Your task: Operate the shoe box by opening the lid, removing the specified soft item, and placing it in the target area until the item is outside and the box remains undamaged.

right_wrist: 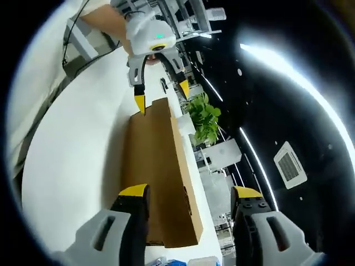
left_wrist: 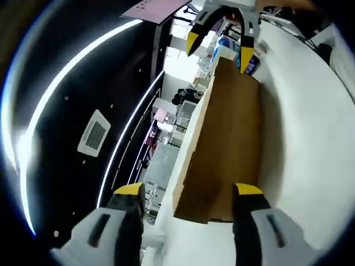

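A long brown cardboard shoe box (left_wrist: 227, 144) lies on the white table (left_wrist: 310, 138) with its lid down. My left gripper (left_wrist: 189, 191) is open, and the box's near end sits between its yellow-tipped jaws. At the far end my right gripper (left_wrist: 219, 49) is open and straddles the box. In the right gripper view the same box (right_wrist: 158, 172) runs away from my open right gripper (right_wrist: 189, 192). The left gripper (right_wrist: 162, 95) stands open over the box's far end, held by a person's arm (right_wrist: 105, 19). The soft item is hidden.
The table (right_wrist: 77, 160) spreads wide on one long side of the box, and its edge runs close along the other. A green plant (right_wrist: 204, 119) stands beyond that edge. Cables (right_wrist: 72, 50) lie near the person. Blue packages (left_wrist: 227, 47) sit past the box's far end.
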A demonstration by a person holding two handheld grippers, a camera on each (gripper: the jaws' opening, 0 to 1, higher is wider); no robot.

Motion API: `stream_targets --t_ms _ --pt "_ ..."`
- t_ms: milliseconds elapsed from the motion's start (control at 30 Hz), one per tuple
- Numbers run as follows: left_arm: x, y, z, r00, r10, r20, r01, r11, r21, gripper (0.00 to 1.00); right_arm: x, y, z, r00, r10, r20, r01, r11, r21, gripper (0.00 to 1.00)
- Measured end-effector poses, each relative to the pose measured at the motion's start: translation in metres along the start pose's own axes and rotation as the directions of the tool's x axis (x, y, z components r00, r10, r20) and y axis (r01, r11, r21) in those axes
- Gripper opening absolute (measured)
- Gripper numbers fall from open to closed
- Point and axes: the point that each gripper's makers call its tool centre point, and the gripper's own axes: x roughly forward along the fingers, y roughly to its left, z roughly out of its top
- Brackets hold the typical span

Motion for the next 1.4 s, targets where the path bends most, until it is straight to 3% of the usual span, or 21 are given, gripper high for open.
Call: stream_targets --t_ms 200,667,767,867,967,1233,1400 --pt "0.0 -0.004 -0.002 1.0 -0.018 -0.001 0.018 1.0 0.01 0.6 -0.001 0.002 -0.007 1.0 0.002 -0.018 -0.003 1.0 -0.012 0.58" --pt "0.005 -0.004 -0.008 0.999 -0.016 -0.03 0.017 0.999 0.047 0.59 0.002 0.01 -0.034 0.995 0.011 -0.096 -0.015 0.999 -0.047 0.55" --pt "0.006 -0.003 -0.009 0.999 -0.011 -0.038 0.013 0.999 0.046 0.56 0.001 0.012 -0.035 0.995 0.024 -0.099 -0.027 0.999 -0.026 0.51" --pt "0.005 -0.004 -0.009 0.999 -0.019 -0.047 0.021 0.999 0.04 0.45 0.0 0.01 -0.039 0.993 0.004 -0.121 -0.011 0.998 -0.054 0.45" --pt "0.004 -0.004 -0.007 0.999 -0.012 -0.039 0.014 0.999 0.046 0.45 -0.002 0.008 -0.04 0.992 0.004 -0.128 -0.011 0.999 -0.048 0.37" --pt "0.002 -0.008 -0.008 0.999 -0.027 -0.045 0.029 0.999 0.04 0.32 -0.003 0.013 -0.047 0.987 0.004 -0.16 -0.013 0.998 -0.058 0.31" --pt "0.002 -0.009 -0.008 0.999 -0.026 -0.048 0.028 0.999 0.041 0.32 -0.004 0.014 -0.051 0.985 0.006 -0.172 -0.014 0.999 -0.046 0.29"
